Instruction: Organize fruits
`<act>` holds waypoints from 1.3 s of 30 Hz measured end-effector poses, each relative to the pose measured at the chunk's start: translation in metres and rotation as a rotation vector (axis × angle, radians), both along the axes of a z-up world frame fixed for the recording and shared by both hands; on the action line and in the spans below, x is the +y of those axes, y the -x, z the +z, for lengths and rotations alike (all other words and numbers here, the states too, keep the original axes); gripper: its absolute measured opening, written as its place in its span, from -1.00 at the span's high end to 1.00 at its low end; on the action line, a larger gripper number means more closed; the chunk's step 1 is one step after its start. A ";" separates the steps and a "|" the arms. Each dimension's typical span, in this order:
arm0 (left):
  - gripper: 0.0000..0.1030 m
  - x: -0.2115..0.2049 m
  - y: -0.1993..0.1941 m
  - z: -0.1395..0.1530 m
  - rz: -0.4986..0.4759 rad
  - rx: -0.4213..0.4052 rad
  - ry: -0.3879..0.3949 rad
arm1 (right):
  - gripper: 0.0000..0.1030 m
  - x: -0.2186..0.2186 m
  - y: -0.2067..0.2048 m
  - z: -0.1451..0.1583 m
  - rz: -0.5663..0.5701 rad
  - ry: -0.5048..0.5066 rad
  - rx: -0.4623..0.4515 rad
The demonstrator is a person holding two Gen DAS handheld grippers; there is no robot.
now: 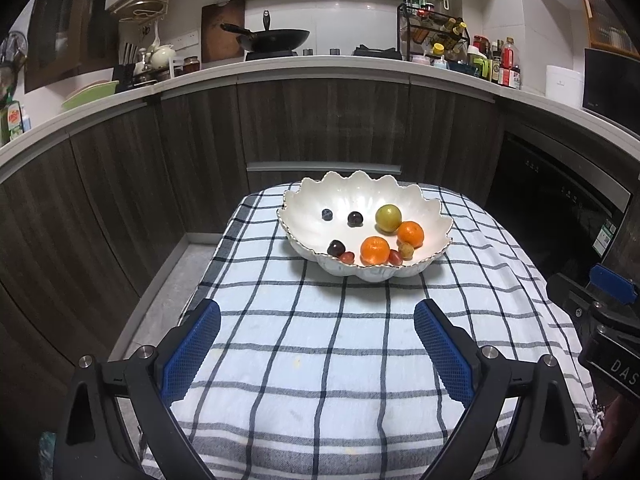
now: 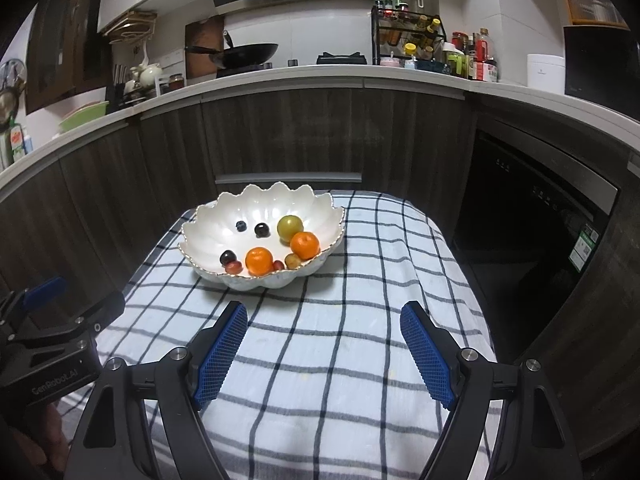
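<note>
Lettering on the two grippers

The left gripper (image 2: 48,364), left of the bowl (image 2: 200,232), reads "GenRobot.AI". The right gripper (image 1: 608,344), right of the bowl, shows only "DAS", cut off at the edge.

bowl (image 1: 352,200): glossy white ceramic look, scalloped rim edged in gold, on the tablecloth
tablecloth (image 1: 320,360): woven cloth, matt, white with dark checks
2 oranges (image 1: 375,251): dimpled, faintly shiny peel, inside the bowl
left gripper (image 1: 317,352): matt black plastic arms, blue pads (image 1: 192,356) with rough grid texture, metal screws
cabinet fronts (image 2: 280,132): dark wood grain, matt, behind the bowl
wok (image 2: 248,54): black, dull metal, above the cabinet fronts
</note>
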State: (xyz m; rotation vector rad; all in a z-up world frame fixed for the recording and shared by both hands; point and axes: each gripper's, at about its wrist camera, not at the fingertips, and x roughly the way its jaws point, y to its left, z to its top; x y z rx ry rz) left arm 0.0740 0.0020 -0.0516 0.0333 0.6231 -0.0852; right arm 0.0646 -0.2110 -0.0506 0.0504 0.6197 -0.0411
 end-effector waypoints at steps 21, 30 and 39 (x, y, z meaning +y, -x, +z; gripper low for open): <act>-0.92 -0.001 0.018 0.005 -0.011 -0.022 -0.002 | -0.55 -0.010 0.021 0.002 -0.051 -0.004 -0.019; -0.92 0.001 0.019 0.007 -0.010 -0.025 -0.001 | -0.55 -0.009 0.022 0.004 -0.047 -0.006 -0.021; -0.92 0.001 0.019 0.007 -0.012 -0.024 -0.001 | -0.55 -0.009 0.022 0.004 -0.046 -0.004 -0.020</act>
